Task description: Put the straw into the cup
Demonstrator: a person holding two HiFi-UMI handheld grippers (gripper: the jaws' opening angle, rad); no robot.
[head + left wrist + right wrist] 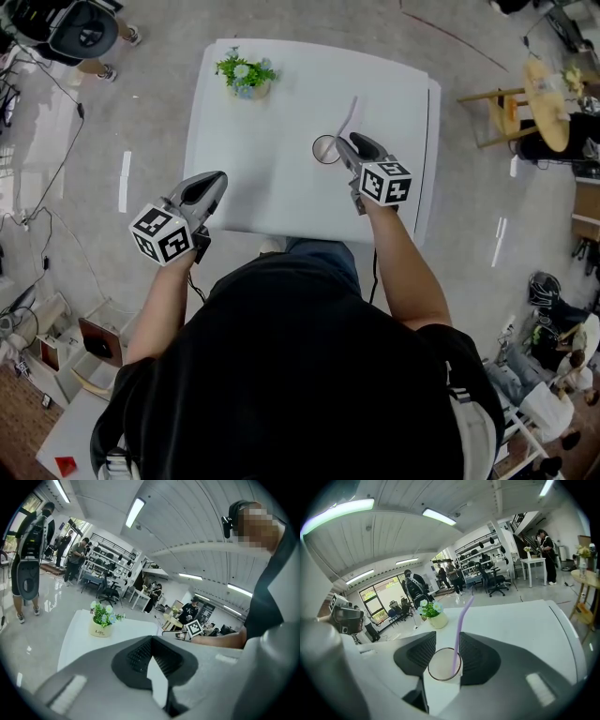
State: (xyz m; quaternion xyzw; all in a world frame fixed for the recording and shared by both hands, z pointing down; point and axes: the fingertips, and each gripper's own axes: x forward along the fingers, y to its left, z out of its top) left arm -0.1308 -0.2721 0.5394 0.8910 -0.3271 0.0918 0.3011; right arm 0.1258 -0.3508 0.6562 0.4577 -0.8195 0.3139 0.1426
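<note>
- The clear cup [440, 665] stood upright on the white table [281, 202], right of centre and well apart from the small flower pot [246, 75] at the far left corner.
- The lilac straw [459, 625] was in the cup. Its lower end rested inside and its shaft leaned on the rim, with the bent top tilted away from the person.
- The right gripper [447, 641] was released, with its jaws apart on either side of the cup mouth. The straw stood just beside the right-hand pad. Whether it touched that pad could not be determined.
- In my judgement the jaws were spread so that the straw could stand on its own, supported by the rim alone.
- The left gripper [152, 639] was clenched on nothing, its jaw tips together. It was held off the table's near left edge, apparently kept clear because the job needed one gripper.
- Assessment: insertion looked essentially complete. The remaining risk was knocking the straw or the light cup when the right gripper backed away.
</note>
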